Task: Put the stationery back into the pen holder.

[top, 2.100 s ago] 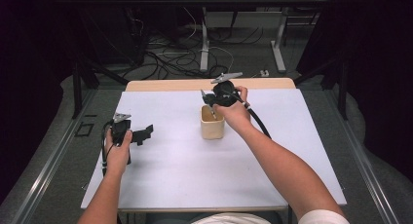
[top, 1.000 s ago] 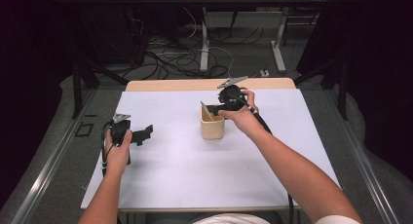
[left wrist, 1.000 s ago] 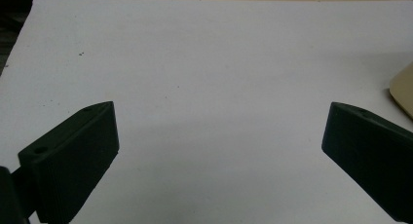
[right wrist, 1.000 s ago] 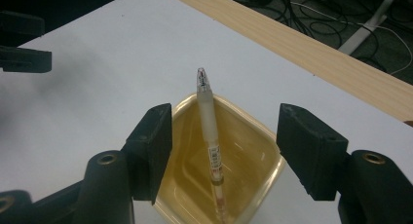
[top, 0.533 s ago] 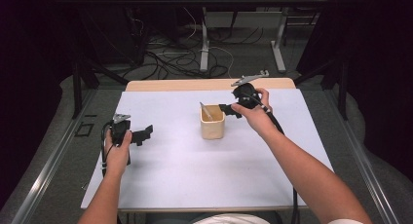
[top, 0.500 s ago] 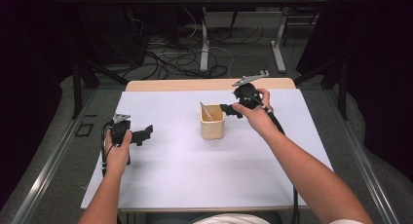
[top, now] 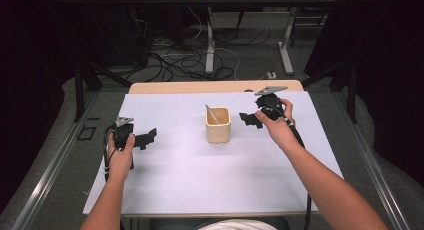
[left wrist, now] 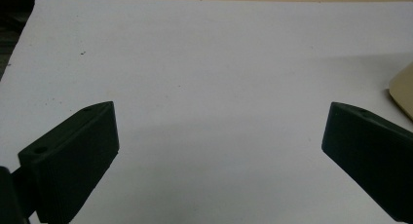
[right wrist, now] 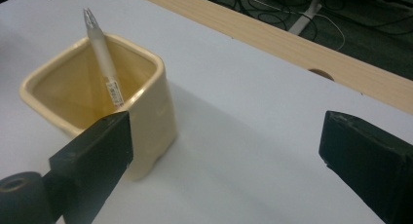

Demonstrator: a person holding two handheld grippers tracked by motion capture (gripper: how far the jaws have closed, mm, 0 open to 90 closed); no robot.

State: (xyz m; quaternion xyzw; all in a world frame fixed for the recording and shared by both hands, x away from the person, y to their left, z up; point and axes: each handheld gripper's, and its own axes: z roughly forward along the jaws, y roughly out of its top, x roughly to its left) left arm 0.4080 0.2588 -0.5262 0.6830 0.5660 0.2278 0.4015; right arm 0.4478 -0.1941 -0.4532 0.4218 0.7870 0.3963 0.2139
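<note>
- Nearest the camera, two forearms come up from the bottom edge over a white table [top: 200, 185], each hand holding a black two-jaw gripper.
- The left gripper [top: 148, 137] sits low on the left of the table, jaws spread wide with only bare white surface between them, well apart from everything else.
- In the middle of the table stands a cream square cup [top: 218, 125], upright, with a pale pen [top: 212, 113] inside it.
- The pen leans: its lower end is down in the cup, its tip rises above the rim, tilted up and toward the far left corner.
- The right gripper [top: 247, 119] hovers just beside the cup's right wall, not touching it. Its jaws have just been opening and now stand wide with nothing between them.
- The pen lies to the left of the right gripper and slightly above its jaw line; this hand is much the nearer of the two.
- Farthest off, the table's wooden edge [top: 215, 86], then cables [top: 180, 60] on a dark floor.
</note>
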